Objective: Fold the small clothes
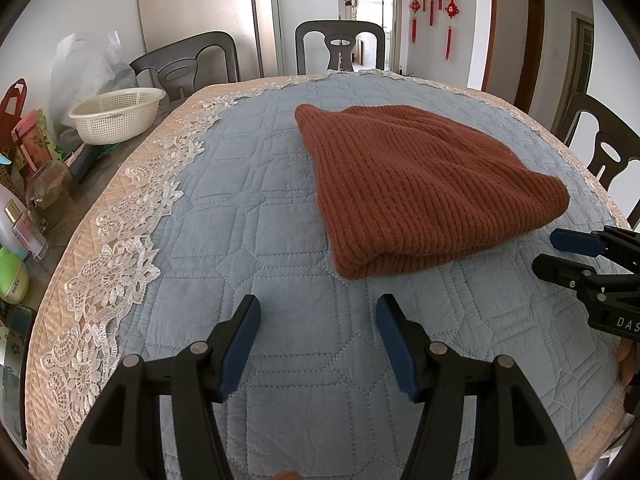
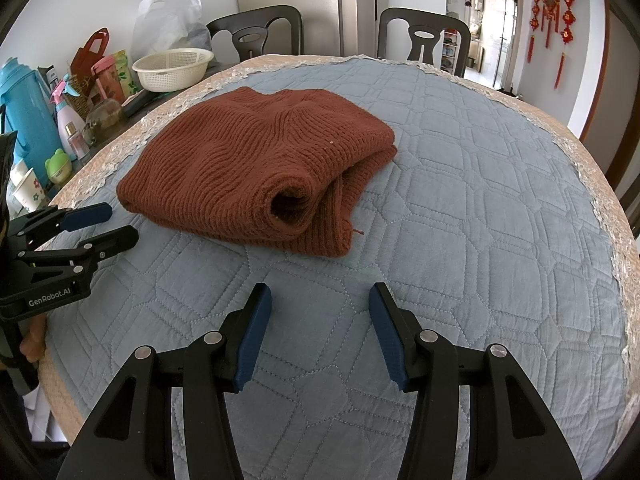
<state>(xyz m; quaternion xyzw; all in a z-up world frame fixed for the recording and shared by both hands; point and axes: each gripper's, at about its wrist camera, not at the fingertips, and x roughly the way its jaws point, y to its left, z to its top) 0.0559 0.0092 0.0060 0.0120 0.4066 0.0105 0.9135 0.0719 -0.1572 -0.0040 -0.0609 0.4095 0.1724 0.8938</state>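
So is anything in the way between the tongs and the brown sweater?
No. Only bare blue quilt lies between the open left tongs and the folded sweater, and likewise before the open right tongs. The basket and bottles sit off at the table edge.

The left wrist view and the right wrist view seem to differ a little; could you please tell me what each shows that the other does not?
Only the left wrist view shows a third chair at the right and the sweater's smooth folded edge. Only the right wrist view shows the blue thermos and the sweater's rolled open end. Both show the folded rust sweater on the blue quilt, the white basket, and both open, empty tongs: left, right.
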